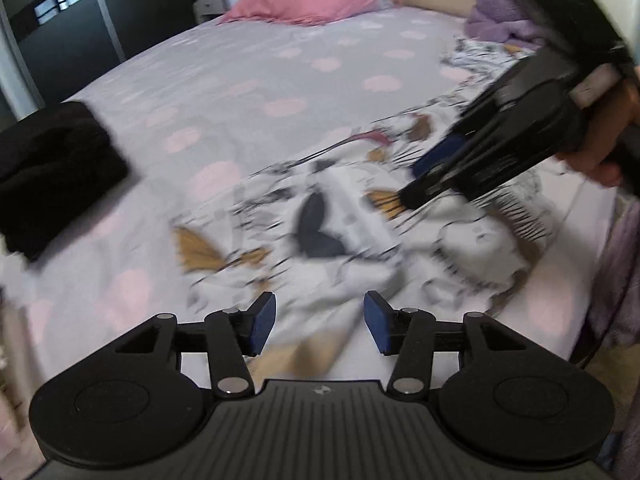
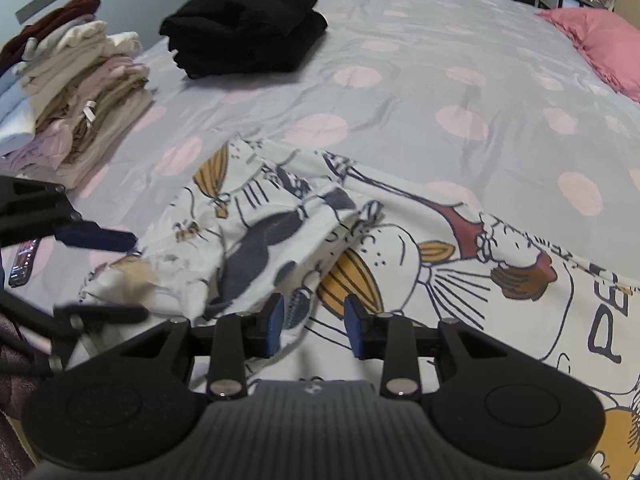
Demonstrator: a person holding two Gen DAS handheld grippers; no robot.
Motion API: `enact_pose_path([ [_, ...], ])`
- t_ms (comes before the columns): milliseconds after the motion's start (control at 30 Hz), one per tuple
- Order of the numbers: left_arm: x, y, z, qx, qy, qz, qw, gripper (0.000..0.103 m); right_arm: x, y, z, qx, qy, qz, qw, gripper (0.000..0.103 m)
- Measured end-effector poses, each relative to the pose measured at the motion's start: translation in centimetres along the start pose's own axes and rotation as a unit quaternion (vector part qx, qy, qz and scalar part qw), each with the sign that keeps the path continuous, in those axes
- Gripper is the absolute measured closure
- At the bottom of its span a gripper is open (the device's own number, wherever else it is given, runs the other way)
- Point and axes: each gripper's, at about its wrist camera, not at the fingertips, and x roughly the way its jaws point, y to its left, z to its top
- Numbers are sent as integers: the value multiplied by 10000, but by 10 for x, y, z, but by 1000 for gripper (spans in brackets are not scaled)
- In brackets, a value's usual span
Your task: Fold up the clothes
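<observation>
- White printed cloth (image 2: pixel 400 264) is lying on the bed (image 2: pixel 400 80), near edge — one part bunched and doubled over, the rest spread flat.
- Left gripper (image 1: pixel 320 322) is hovering over the rumpled end, jaws standing apart, nothing between them.
- Right gripper (image 2: pixel 314 326) is hanging low over the cloth, jaws parted too and gripping nothing that I can see.
- Black folded pile (image 2: pixel 244 26) and a pale stack (image 2: pixel 80 104) are sitting farther off.
- Judging by this, a fold of the printed cloth is in hand — half made or being smoothed, I cannot tell which.
- Next move is calling for each claw to pinch an edge cleanly, one layer only.
</observation>
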Motion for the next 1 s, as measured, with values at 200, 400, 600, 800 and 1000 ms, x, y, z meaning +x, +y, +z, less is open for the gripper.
enact_pose_path([
  [200, 18, 24, -7, -356, 94, -27, 9993, 58, -3, 19, 4, -272, -215, 371, 9987, 67],
  [400, 38, 46, -13, -698, 174, -122, 9973, 68, 20, 31, 17, -300, -64, 594, 9978, 67],
  [600, 51, 48, -16, -739, 211, -243, 9967, 73, 51, 38, 28, -260, 198, 689, 9971, 67],
  [800, 59, 48, -20, -748, 300, -407, 9959, 92, 78, 40, 31, -236, 400, 859, 9952, 74],
  [1000, 44, 43, -20, -618, 105, -410, 9972, 101, 65, 34, 31, -85, 277, 1208, 9923, 100],
])
